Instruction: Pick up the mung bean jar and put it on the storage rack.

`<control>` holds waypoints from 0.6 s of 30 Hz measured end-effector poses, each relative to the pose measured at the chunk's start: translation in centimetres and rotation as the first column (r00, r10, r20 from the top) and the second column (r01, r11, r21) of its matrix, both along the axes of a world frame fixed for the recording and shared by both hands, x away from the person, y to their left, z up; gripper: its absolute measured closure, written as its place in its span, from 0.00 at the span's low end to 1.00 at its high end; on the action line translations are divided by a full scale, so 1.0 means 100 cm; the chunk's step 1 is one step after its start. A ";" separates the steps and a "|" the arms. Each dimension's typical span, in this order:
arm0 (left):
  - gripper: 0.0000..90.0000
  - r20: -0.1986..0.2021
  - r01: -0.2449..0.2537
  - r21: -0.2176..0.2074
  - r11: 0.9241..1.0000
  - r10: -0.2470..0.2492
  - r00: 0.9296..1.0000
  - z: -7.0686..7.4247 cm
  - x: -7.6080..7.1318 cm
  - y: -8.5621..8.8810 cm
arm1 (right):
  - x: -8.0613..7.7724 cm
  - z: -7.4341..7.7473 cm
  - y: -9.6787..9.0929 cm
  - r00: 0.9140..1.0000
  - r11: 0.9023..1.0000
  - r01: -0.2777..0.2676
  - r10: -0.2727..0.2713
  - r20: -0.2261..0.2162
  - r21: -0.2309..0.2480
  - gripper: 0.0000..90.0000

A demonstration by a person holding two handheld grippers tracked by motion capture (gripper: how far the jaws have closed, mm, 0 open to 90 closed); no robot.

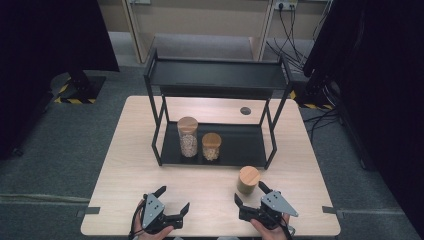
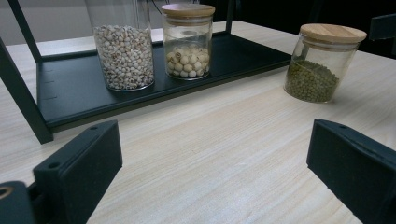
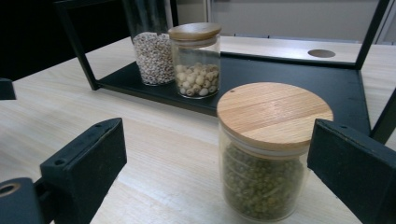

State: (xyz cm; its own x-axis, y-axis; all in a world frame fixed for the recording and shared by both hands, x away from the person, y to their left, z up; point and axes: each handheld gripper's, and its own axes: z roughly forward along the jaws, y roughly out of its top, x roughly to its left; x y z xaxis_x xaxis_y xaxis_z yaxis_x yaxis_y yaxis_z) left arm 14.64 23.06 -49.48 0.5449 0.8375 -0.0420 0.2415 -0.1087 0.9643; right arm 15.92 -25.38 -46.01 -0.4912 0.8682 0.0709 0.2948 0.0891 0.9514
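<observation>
Your right gripper sits at the near edge of the wooden table, its jaws spread wide with nothing pinched. The jar of green beans stands upright on the bare tabletop just in front of the black rack, off the rack's near right corner and outside its lower tray. In the right gripper view that jar stands ahead of your jaws and toward the right one, its wooden lid on; the pads are not pressing on it.

Your left gripper rests well to the left of the green-bean jar, in front of the rack's left half, and its jaws also stand apart, holding nothing.

On the rack's lower tray, a tall jar of small pale grains stands toward the left, and a shorter jar of round white seeds stands just beside it to the right; whether the two touch, you cannot tell. Both carry wooden lids. The rack's upper shelf hangs above the tray.
</observation>
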 end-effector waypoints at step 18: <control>0.03 -0.005 0.001 -0.001 1.000 -0.001 1.000 -0.001 0.001 -0.001 | 0.016 -0.007 0.001 0.998 0.998 0.060 -0.060 -0.010 -0.035 0.07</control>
State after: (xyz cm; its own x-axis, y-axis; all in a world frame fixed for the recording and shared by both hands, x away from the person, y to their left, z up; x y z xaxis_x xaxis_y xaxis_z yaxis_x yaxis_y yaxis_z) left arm 14.72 22.98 -49.56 0.5457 0.8367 -0.0458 0.2463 -0.1079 0.9632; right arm 17.51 -25.32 -46.73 -0.4372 0.8982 0.0457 0.3115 0.1035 0.9446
